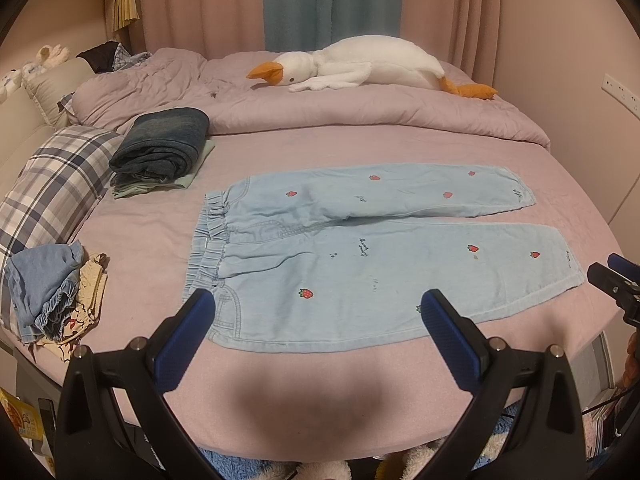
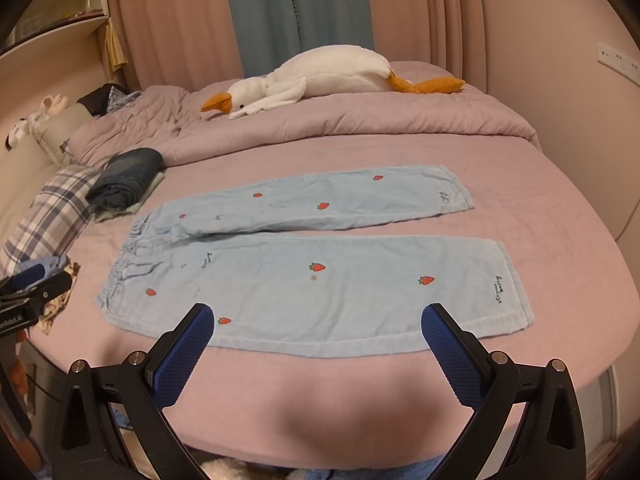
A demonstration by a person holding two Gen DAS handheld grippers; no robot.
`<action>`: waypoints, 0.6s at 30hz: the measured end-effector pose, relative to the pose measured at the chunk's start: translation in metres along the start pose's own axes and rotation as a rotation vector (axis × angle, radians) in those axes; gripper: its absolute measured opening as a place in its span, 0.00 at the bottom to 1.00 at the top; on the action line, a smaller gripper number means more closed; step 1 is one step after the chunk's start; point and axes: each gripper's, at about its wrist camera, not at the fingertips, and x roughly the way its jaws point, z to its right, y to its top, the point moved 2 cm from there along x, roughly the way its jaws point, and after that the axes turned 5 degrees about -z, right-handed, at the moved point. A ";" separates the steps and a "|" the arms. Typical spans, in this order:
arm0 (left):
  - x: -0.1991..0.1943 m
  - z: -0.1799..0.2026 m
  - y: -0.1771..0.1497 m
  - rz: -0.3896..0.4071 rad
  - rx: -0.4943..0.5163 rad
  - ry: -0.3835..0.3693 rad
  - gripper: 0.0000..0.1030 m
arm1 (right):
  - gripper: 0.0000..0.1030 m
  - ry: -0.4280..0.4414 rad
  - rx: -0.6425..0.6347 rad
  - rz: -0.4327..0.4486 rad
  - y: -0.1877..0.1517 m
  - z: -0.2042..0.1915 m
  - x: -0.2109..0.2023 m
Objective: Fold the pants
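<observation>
The light-blue denim pants with strawberry motifs (image 1: pixel 360 256) lie flat on the pink-sheeted bed (image 1: pixel 140 240), waistband to the left, legs spread to the right. Your left claw (image 1: pixel 316 312) and right claw (image 2: pixel 318 322) both hang wide open, holding nothing, over the near leg's edge. To fold leg over leg, pinch that near edge — left by the waistband, right by the cuff — and lift both evenly, so the fabric carries across without bunching.

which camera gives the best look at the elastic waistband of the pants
The left wrist view. The waistband sits near the frame's middle there, large enough to show its gathers. In the right wrist view the waistband is farther off toward the left, smaller and seen at a flatter angle, so its gathers barely show.
</observation>
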 end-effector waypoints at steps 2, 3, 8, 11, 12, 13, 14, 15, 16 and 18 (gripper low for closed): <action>0.006 -0.013 0.001 0.001 0.001 0.000 1.00 | 1.00 0.000 0.001 0.002 0.000 0.000 0.000; 0.000 0.002 0.008 0.001 0.000 0.001 1.00 | 1.00 0.000 0.002 0.002 0.000 0.000 0.000; 0.020 -0.048 -0.001 -0.007 0.001 -0.016 1.00 | 1.00 0.003 0.005 0.005 0.000 0.000 0.000; 0.042 -0.102 -0.019 -0.023 -0.011 -0.045 1.00 | 1.00 0.015 0.016 0.025 0.000 0.001 0.000; 0.049 -0.123 -0.028 -0.028 -0.019 -0.056 1.00 | 1.00 0.012 0.014 0.022 -0.001 0.001 0.000; 0.054 -0.145 -0.034 -0.031 -0.033 -0.064 1.00 | 1.00 0.008 0.010 0.016 -0.001 0.000 0.000; 0.061 -0.166 -0.042 -0.031 -0.046 -0.069 1.00 | 1.00 0.004 0.008 0.010 -0.002 0.000 0.001; 0.068 -0.189 -0.050 -0.029 -0.057 -0.069 1.00 | 1.00 -0.019 -0.008 -0.014 -0.003 0.001 0.003; 0.074 -0.210 -0.057 -0.029 -0.064 -0.063 1.00 | 1.00 -0.023 -0.009 -0.018 -0.003 0.000 0.003; 0.083 -0.246 -0.067 -0.031 -0.076 -0.055 1.00 | 1.00 -0.016 -0.005 -0.014 -0.003 0.000 0.004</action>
